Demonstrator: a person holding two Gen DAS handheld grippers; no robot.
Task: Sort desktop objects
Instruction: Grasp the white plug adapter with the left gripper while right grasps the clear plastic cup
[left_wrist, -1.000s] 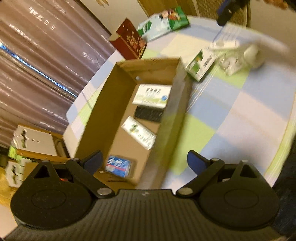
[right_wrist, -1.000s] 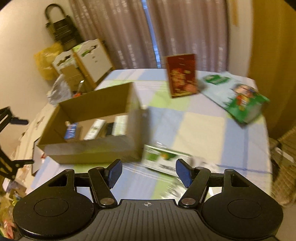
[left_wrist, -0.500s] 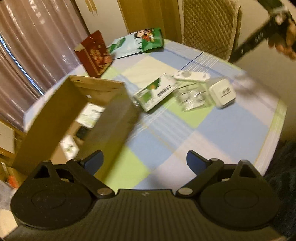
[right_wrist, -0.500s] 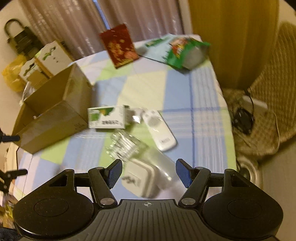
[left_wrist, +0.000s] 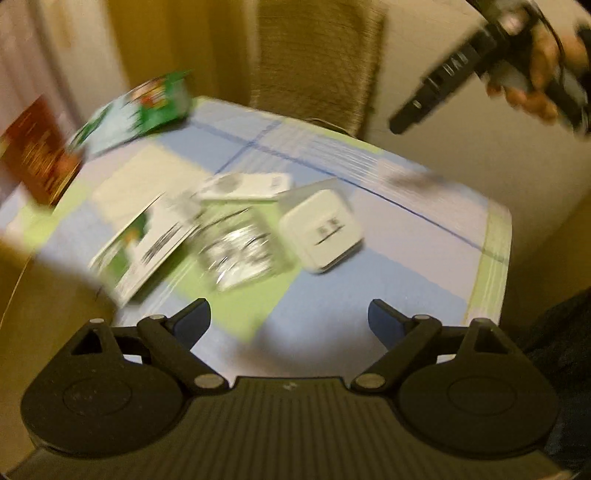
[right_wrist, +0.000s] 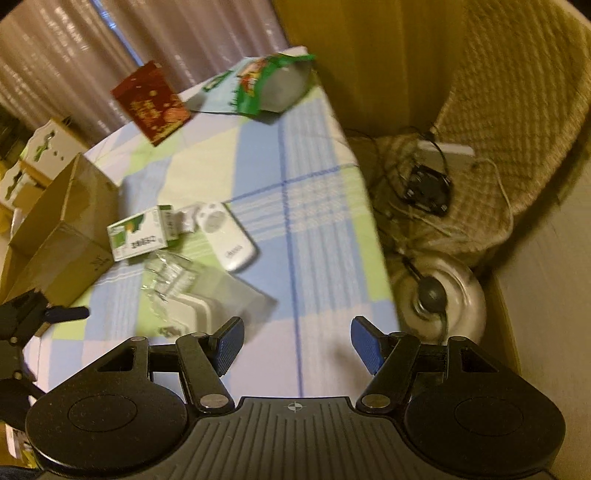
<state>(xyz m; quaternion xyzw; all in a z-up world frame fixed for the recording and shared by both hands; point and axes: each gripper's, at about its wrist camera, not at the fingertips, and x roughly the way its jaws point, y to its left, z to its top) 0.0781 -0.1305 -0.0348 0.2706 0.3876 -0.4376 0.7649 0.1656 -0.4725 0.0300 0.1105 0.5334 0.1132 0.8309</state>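
Loose items lie on the checked tablecloth: a white square adapter (left_wrist: 321, 230), a clear plastic packet (left_wrist: 240, 254), a green-and-white carton (left_wrist: 144, 243) and a white remote (left_wrist: 245, 186). My left gripper (left_wrist: 290, 319) hovers just in front of them; its jaws are closing with nothing between them. The right wrist view shows the same remote (right_wrist: 225, 236), carton (right_wrist: 142, 232), packet (right_wrist: 173, 273) and adapter (right_wrist: 192, 310). My right gripper (right_wrist: 297, 345) stands open and empty over bare cloth to the right of the adapter. The open cardboard box (right_wrist: 59, 229) sits at the left.
A red box (right_wrist: 151, 101) and a green snack bag (right_wrist: 266, 85) lie at the table's far end. Beyond the right table edge stands a wicker chair (right_wrist: 517, 92) with cables and a black device (right_wrist: 428, 188). A hand (left_wrist: 535, 85) shows top right in the left wrist view.
Both views have swung away from the cardboard box toward the loose items and come lower and nearer to them. The left jaws have narrowed a little; the right jaws are unchanged.
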